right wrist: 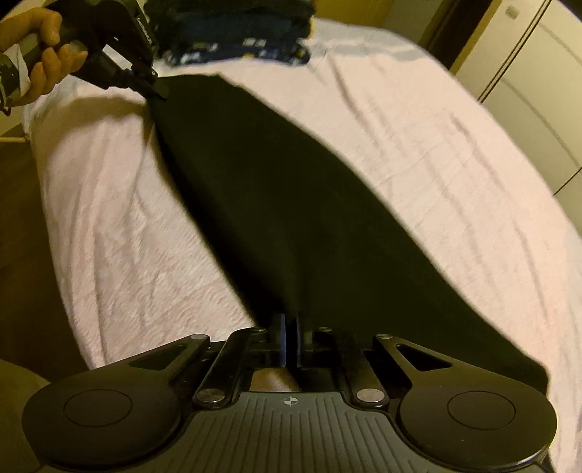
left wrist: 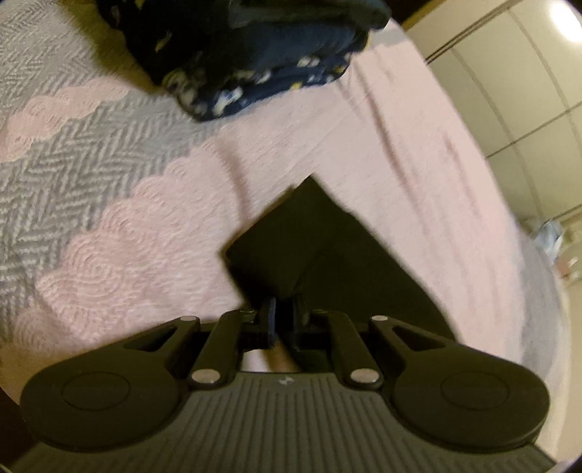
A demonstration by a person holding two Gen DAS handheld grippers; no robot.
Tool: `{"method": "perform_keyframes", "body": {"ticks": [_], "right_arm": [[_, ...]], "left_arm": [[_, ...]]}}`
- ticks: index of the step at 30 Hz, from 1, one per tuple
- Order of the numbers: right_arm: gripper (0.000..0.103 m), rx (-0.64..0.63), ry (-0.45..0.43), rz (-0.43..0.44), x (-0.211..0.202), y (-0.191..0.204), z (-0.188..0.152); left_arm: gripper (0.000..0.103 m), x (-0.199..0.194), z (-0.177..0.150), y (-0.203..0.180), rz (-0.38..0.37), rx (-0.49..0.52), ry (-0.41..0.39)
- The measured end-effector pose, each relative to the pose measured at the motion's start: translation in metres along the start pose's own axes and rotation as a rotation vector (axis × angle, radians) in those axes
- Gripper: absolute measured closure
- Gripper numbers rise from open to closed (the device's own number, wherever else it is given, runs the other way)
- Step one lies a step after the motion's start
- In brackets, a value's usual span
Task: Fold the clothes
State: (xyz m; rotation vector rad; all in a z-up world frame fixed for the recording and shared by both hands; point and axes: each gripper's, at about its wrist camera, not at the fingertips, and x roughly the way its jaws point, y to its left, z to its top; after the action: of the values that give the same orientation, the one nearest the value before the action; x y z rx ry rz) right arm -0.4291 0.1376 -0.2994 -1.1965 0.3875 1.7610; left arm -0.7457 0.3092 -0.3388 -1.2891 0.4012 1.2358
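Note:
A black garment (right wrist: 276,203) is stretched over the pink bedspread (right wrist: 436,152), held at two ends. My right gripper (right wrist: 290,320) is shut on its near end. My left gripper (left wrist: 283,309) is shut on the other end of the black garment (left wrist: 313,236); it also shows in the right wrist view (right wrist: 156,91) at the far left, held by a hand (right wrist: 43,51). The cloth hangs taut between the two grippers, a little above the bed.
A stack of folded dark blue patterned clothes (left wrist: 262,58) lies at the far side of the bed, also in the right wrist view (right wrist: 236,32). A grey herringbone blanket part (left wrist: 72,152) lies left. White wardrobe doors (right wrist: 527,91) stand right. Wooden floor (right wrist: 22,218) is left of the bed.

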Motion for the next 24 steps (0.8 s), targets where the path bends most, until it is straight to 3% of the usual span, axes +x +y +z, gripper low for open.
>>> {"method": "perform_keyframes", "body": {"ticks": [3, 7, 10, 13, 14, 18, 24], "right_arm": [[0.091, 0.07, 0.031, -0.004, 0.006, 0.001, 0.003], [0.073, 0.26, -0.027, -0.006, -0.014, -0.021, -0.003], [0.071, 0.438, -0.024, -0.075, -0.026, -0.05, -0.026], [0.071, 0.716, 0.022, -0.111, -0.029, -0.09, -0.072], [0.071, 0.804, 0.034, -0.11, -0.031, -0.102, -0.09], [0.071, 1.153, 0.068, -0.108, -0.044, -0.15, -0.161], [0.071, 1.568, -0.073, -0.175, -0.096, -0.213, -0.292]], "left_arm": [[0.094, 0.003, -0.001, -0.007, 0.034, 0.03, -0.001], [0.084, -0.012, -0.009, -0.032, 0.173, 0.194, -0.046], [0.089, -0.02, -0.021, -0.054, 0.288, 0.31, -0.074], [0.089, -0.021, -0.032, -0.07, 0.38, 0.383, -0.074], [0.09, -0.021, -0.036, -0.076, 0.383, 0.398, -0.071], [0.089, -0.017, -0.055, -0.107, 0.258, 0.41, -0.029], [0.089, 0.009, -0.127, -0.187, 0.128, 0.461, 0.01]]}}
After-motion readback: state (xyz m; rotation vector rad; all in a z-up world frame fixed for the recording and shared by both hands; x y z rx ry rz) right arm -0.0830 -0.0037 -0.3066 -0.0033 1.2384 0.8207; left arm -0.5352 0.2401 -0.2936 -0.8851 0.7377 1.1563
